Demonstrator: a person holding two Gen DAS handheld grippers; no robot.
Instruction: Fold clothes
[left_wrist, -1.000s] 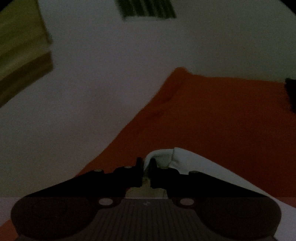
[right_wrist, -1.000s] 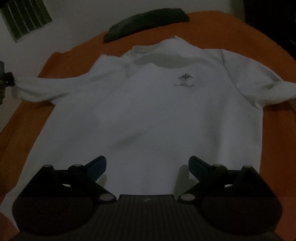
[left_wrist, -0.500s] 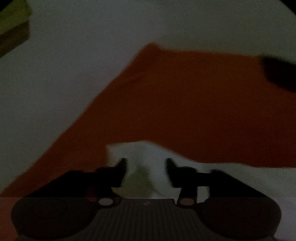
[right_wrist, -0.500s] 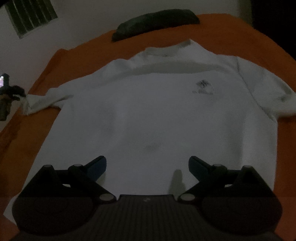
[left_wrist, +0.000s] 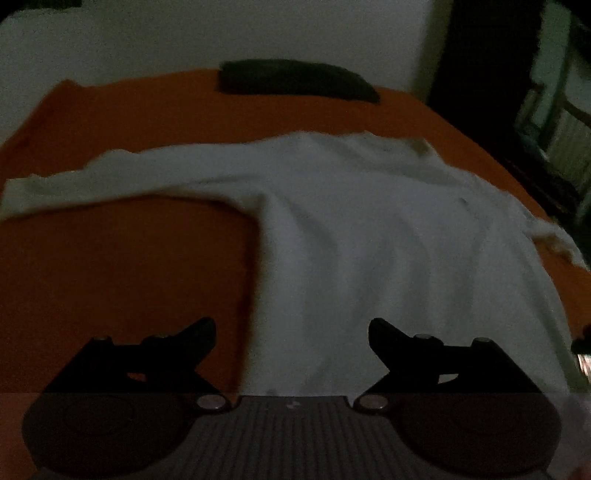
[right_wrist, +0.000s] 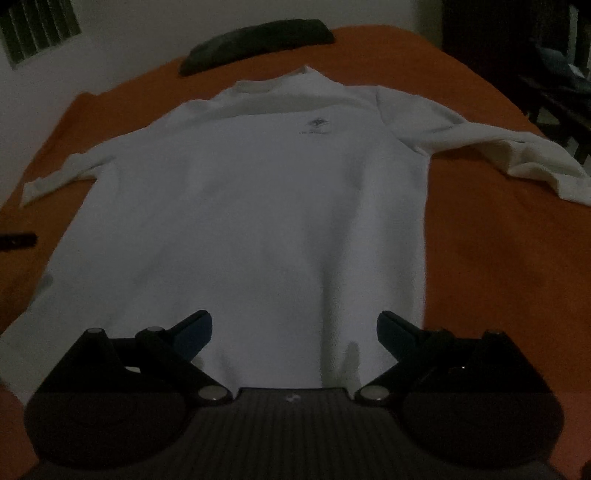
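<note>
Left wrist view: we see the left tongs (left_wrist: 291, 328) with their jaws opening, already wide apart, and nothing pressed between the pads. The white shirt (left_wrist: 388, 240) lies spread on the bed (left_wrist: 129, 277), which carries an orange sheet. The left side seam of the shirt runs up the frame just left of centre, between the two fingers. The left sleeve (left_wrist: 92, 184) is extended flat toward the left edge of the frame. A dark pillow (left_wrist: 295, 83) rests at the far end of the bed, apart from the shirt.

Right wrist view: the right tongs (right_wrist: 294, 328) stand wide open and empty above the lower part of the shirt (right_wrist: 258, 203), near its right side. The shirt lies front up, its small chest logo (right_wrist: 316, 123) visible, collar toward the pillow (right_wrist: 255, 40). The right sleeve (right_wrist: 517, 155) trails outward with some creasing at the cuff.

We judge the current step to be the end of flattening: the garment is laid out and no fold is made yet. The next move calls for gripping one side, at sleeve or shoulder and at hem, and carrying it inward across the body. The pads must close on both fabric layers, without catching the sheet.
</note>
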